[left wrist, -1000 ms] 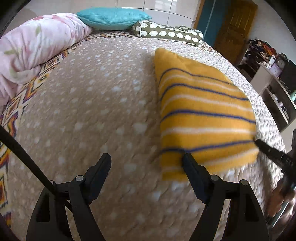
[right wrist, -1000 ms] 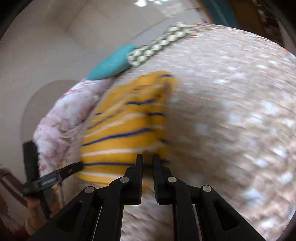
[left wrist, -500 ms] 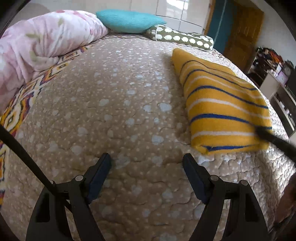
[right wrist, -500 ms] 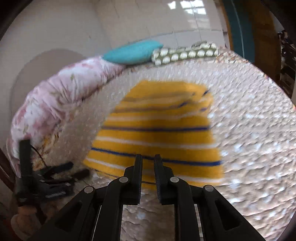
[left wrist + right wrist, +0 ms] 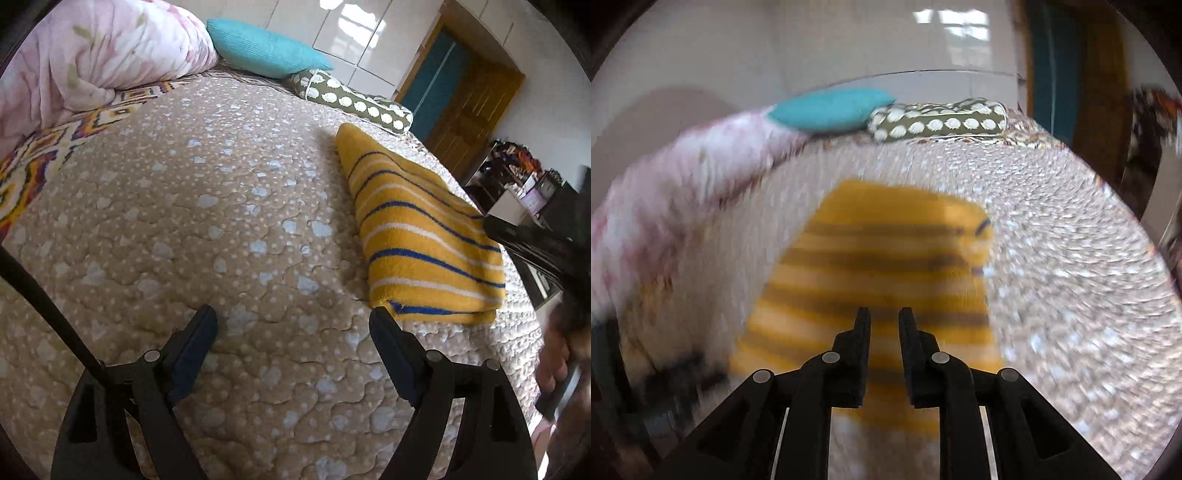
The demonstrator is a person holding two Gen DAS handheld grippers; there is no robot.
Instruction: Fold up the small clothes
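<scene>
A folded yellow garment with blue and white stripes lies flat on the beige quilted bed cover, to the right in the left wrist view. My left gripper is open and empty, hovering over the bare cover left of the garment's near corner. My right gripper is nearly shut with a narrow gap and holds nothing; it hangs above the garment, which is blurred in that view. The right gripper also shows as a dark shape at the right edge of the left wrist view.
A pink floral duvet is bunched at the bed's left. A teal pillow and a green dotted bolster lie at the head. A wooden door and cluttered shelves stand beyond the right side.
The left gripper has pulled back and left, away from the garment, staying open. The right gripper has swung to face the garment from its near end and lifted; the garment now lies still.
</scene>
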